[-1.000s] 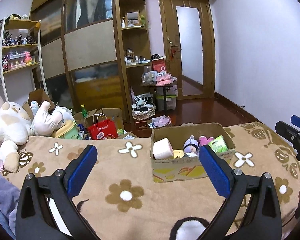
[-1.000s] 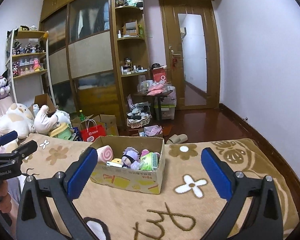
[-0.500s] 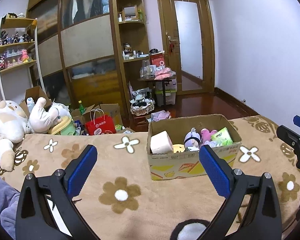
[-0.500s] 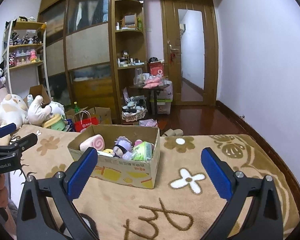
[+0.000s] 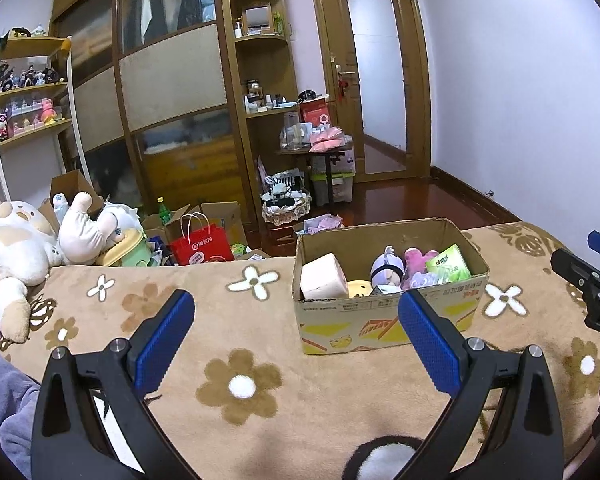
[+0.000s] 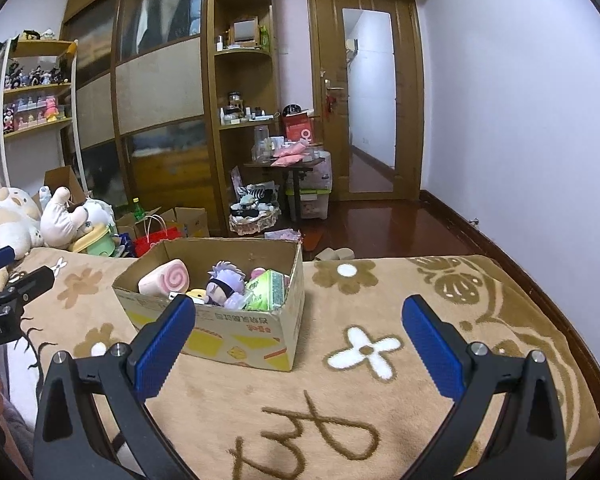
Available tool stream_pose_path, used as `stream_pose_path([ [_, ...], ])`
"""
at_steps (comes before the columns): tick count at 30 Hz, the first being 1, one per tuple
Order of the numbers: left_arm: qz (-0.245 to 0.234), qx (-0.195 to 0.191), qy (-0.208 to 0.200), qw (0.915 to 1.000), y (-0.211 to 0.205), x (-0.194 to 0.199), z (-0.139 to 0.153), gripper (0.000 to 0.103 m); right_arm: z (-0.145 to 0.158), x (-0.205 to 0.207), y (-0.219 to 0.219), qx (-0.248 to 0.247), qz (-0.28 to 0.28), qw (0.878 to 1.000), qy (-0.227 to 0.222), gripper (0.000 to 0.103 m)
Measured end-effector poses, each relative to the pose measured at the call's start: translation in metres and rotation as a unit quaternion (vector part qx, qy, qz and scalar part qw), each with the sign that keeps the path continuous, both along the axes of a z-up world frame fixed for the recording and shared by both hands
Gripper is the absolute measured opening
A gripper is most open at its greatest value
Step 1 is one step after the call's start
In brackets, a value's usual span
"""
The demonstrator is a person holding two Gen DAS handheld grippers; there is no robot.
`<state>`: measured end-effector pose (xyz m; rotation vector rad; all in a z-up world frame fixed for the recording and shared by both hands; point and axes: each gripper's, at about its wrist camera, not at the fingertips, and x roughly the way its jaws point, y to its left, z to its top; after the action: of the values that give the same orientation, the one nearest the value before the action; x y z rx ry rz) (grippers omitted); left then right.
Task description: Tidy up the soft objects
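A cardboard box [image 5: 380,320] stands on the tan flowered blanket [image 5: 240,380]. In it lie a pink swirl roll plush [image 5: 324,278], a purple-haired doll [image 5: 386,270], a pink plush [image 5: 416,256] and a green tissue pack [image 5: 448,266]. My left gripper [image 5: 296,336] is open and empty, near side of the box. My right gripper [image 6: 298,340] is open and empty, to the right of the box [image 6: 240,336]; the roll [image 6: 166,280], doll [image 6: 224,284] and green pack [image 6: 268,290] show there too.
Large white plush toys [image 5: 16,248] lie at the blanket's far left edge. A red paper bag [image 5: 202,246], boxes and clutter stand on the floor beyond. A wardrobe, shelves [image 5: 32,92] and a door [image 5: 380,92] lie behind. The other gripper shows at the right edge [image 5: 588,280].
Both grippers have moved closer to the box, which now looks larger and nearer in both views. Both stay open.
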<state>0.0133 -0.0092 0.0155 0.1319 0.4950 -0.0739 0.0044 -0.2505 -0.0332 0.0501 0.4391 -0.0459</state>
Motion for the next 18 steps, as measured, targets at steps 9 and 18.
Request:
stream_pose_path([
  [9, -0.001, 0.001, 0.002, 1.0, -0.0006, -0.0001, -0.0012, 0.101, -0.0014, -0.0005, 0.001, -0.001, -0.003, 1.0, 0.003, 0.103],
  [18, -0.005, 0.003, 0.005, 1.0, 0.0024, 0.0017, -0.0031, 0.101, -0.0045, 0.0006, -0.002, 0.0, -0.007, 1.0, 0.008, 0.103],
])
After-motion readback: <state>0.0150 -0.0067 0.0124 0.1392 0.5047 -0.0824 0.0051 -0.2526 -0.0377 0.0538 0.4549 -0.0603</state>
